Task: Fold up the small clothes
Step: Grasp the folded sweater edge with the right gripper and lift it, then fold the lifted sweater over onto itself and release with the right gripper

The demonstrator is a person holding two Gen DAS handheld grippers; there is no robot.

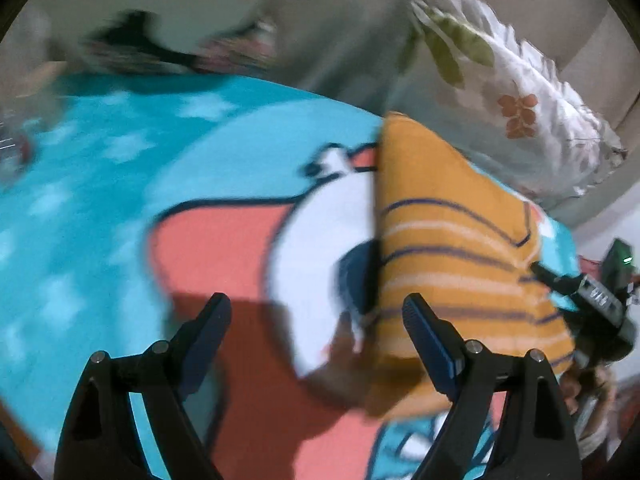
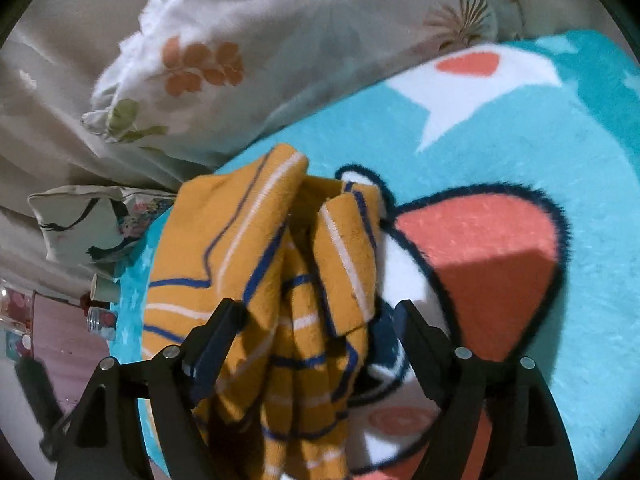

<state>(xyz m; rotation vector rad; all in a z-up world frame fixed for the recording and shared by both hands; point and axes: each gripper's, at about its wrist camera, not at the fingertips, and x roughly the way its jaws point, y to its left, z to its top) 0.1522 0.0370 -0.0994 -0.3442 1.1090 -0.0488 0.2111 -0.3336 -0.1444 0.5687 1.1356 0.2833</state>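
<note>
A small orange garment with blue and white stripes (image 1: 452,248) lies on a turquoise cartoon blanket (image 1: 100,200). In the left wrist view it lies flat, right of my open left gripper (image 1: 316,312), whose right finger (image 1: 432,340) is over its near edge. The right gripper (image 1: 588,292) shows at the garment's far right edge. In the right wrist view the garment (image 2: 256,248) is bunched in folds, and my open right gripper (image 2: 316,316) hovers over its near part, jaws wide on either side.
A floral white pillow (image 1: 520,92) lies beyond the garment, against beige bedding (image 2: 48,92). A printed cloth bag (image 2: 92,220), cups and small jars (image 2: 102,300) sit off the blanket's (image 2: 520,152) left edge.
</note>
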